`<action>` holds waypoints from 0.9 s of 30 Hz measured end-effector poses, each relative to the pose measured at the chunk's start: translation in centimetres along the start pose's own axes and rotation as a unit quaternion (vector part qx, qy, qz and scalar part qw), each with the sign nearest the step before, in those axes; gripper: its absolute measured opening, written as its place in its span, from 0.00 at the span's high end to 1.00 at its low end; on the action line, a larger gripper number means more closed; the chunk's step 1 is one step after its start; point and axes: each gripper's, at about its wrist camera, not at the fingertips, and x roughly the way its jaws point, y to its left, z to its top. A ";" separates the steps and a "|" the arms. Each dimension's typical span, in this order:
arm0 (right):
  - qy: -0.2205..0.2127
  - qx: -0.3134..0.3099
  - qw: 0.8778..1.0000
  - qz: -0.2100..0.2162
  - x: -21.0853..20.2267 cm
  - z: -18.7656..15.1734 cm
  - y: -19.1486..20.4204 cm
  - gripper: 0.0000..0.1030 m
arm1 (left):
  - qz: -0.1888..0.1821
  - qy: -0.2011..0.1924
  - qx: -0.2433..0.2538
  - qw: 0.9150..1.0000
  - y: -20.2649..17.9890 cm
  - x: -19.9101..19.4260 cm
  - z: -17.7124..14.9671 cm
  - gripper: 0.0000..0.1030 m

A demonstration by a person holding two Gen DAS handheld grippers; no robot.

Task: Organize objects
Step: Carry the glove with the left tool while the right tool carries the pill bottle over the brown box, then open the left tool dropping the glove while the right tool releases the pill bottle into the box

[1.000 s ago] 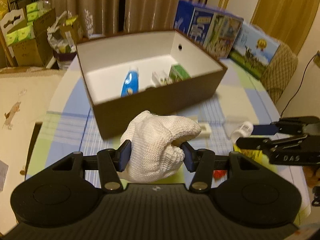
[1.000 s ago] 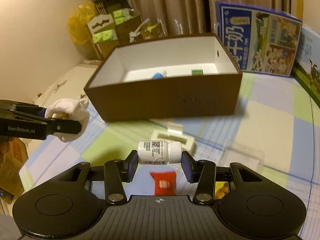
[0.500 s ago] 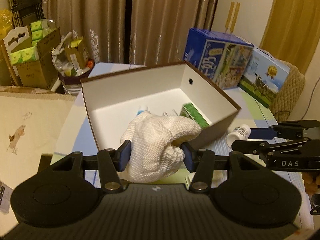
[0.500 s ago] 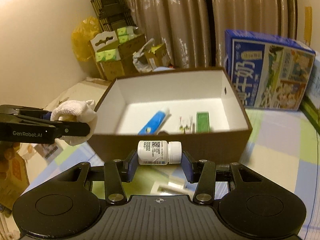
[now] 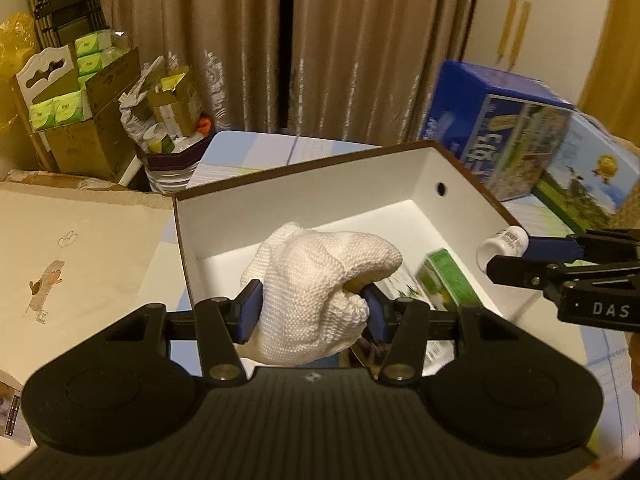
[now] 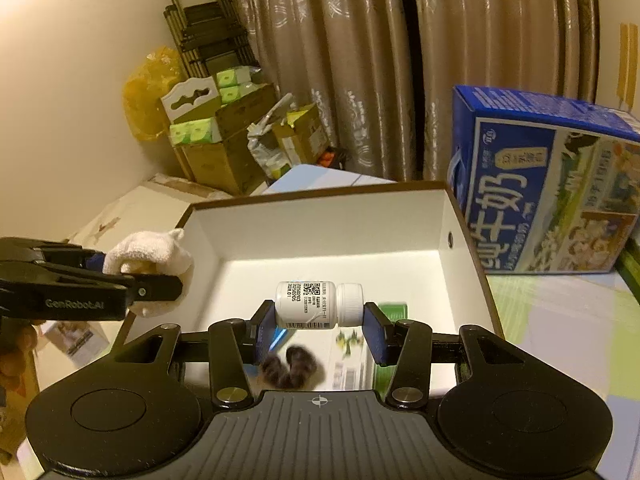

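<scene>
My left gripper (image 5: 310,306) is shut on a bunched white knit glove (image 5: 316,280), held over the left part of a brown box with a white inside (image 5: 304,208). My right gripper (image 6: 320,322) is shut on a small white pill bottle (image 6: 318,305) lying sideways, above the middle of the same box (image 6: 332,220). Inside the box lie a green carton (image 5: 446,280), a dark hair tie (image 6: 288,366) and a blue tube partly hidden behind the right gripper. The right gripper with its bottle (image 5: 504,240) shows at the right of the left wrist view; the glove (image 6: 150,256) shows at the left of the right wrist view.
A blue milk carton box (image 6: 548,196) stands just right of the brown box, with another printed box (image 5: 588,176) behind it. Cardboard boxes of green packs (image 5: 76,120) and a full bin (image 5: 168,148) stand on the floor by the curtains (image 5: 320,48).
Both grippers have moved forward and up from the table in front of the box to over its open top, each still holding its object.
</scene>
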 end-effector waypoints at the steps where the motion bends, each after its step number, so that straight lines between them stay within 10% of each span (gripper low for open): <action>1: 0.002 0.003 1.000 0.000 0.6 0.4 -0.2 0.57 | 0.002 0.002 -0.002 1.000 0.2 0.7 0.5 0.53; 27: 0.042 -0.004 0.999 -0.032 9.5 3.8 -4.1 0.57 | 0.022 0.054 -0.025 0.998 1.8 11.5 3.6 0.46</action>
